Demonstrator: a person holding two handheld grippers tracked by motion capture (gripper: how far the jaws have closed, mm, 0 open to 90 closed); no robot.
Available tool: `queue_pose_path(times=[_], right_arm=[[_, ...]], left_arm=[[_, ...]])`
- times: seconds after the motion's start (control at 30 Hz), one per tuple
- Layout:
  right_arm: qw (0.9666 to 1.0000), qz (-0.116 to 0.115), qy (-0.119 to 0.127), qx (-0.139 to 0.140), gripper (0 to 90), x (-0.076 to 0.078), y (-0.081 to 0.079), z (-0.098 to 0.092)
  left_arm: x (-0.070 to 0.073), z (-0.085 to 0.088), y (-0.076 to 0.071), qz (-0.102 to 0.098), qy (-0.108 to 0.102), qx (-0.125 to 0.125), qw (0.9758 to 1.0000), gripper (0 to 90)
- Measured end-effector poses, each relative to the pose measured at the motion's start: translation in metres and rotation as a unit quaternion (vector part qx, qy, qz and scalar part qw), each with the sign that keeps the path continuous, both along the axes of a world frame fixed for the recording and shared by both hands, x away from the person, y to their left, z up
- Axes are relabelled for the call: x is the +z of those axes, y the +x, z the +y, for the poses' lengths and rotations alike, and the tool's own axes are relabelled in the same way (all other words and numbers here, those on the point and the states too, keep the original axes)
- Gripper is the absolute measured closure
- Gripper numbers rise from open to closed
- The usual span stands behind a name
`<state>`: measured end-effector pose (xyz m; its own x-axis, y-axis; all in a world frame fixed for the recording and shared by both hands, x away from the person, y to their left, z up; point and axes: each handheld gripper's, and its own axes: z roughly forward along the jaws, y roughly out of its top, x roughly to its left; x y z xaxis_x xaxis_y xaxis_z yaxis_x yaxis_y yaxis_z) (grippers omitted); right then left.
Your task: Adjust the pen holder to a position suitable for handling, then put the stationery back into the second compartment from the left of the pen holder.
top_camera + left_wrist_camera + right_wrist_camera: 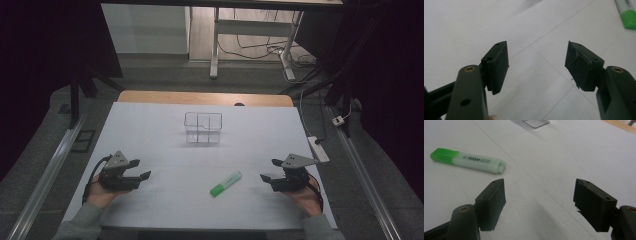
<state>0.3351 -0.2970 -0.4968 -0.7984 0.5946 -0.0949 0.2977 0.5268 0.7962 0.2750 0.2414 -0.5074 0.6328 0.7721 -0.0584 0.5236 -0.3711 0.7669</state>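
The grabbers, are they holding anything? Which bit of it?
Nothing is held. The left gripper and the right gripper are both open with bare table between the jaws. The green highlighter lies loose on the table between them.

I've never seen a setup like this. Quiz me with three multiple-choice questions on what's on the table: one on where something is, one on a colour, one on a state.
1. Where does the highlighter lie?
A. Inside the clear box
B. On the white sheet between the two grippers
C. On the floor

2. What colour is the highlighter's cap?
A. Green
B. Red
C. Blue

3. How do the jaws of the left gripper stand?
A. Shut on the highlighter
B. Shut on nothing
C. Open, holding nothing

Answers: 1 B, it lies flat on the sheet, nearer the right gripper, with the clear box farther back. 2 A, the right gripper view shows it bright green. 3 C, bare sheet shows between them.
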Motion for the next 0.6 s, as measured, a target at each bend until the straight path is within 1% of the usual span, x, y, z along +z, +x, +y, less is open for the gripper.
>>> queue_pose_path(times=[0.07,0.1,0.13,0.27,0.3,0.4,0.47,0.6], right_arm=[[1.0000,0.002,0.000,0.005,24.8,0.000,0.001,0.001],[0.9999,0.005,-0.004,0.009,24.7,0.000,0.001,0.002],[0.9998,0.007,-0.006,0.017,24.8,0.000,0.001,0.005],[0.9996,0.010,-0.009,0.024,25.1,0.000,0.001,0.009],[0.9994,0.010,-0.011,0.031,25.2,0.002,0.002,0.010],[0.9991,0.013,-0.009,0.039,25.3,0.004,0.002,0.012],[0.9987,0.015,-0.013,0.047,25.3,0.007,0.003,0.015],[0.9976,0.012,-0.021,0.065,25.2,0.012,0.007,0.023]], left_arm=[[0.000,0.000,0.000,-0.001,0.001,-0.001,1.0000,34.9],[0.000,0.000,0.000,0.000,0.000,-0.001,1.0000,34.9],[0.000,0.000,0.000,0.000,0.001,-0.001,1.0000,34.9],[-0.001,0.000,0.000,0.002,0.003,-0.002,1.0000,34.8],[-0.001,0.000,0.000,0.002,0.002,-0.002,1.0000,34.7],[-0.002,0.000,0.000,0.004,0.003,-0.002,1.0000,34.2],[-0.002,0.002,-0.003,0.004,-0.001,-0.001,1.0000,33.9],[-0.003,0.003,-0.002,0.006,0.002,0.002,1.0000,33.9]])
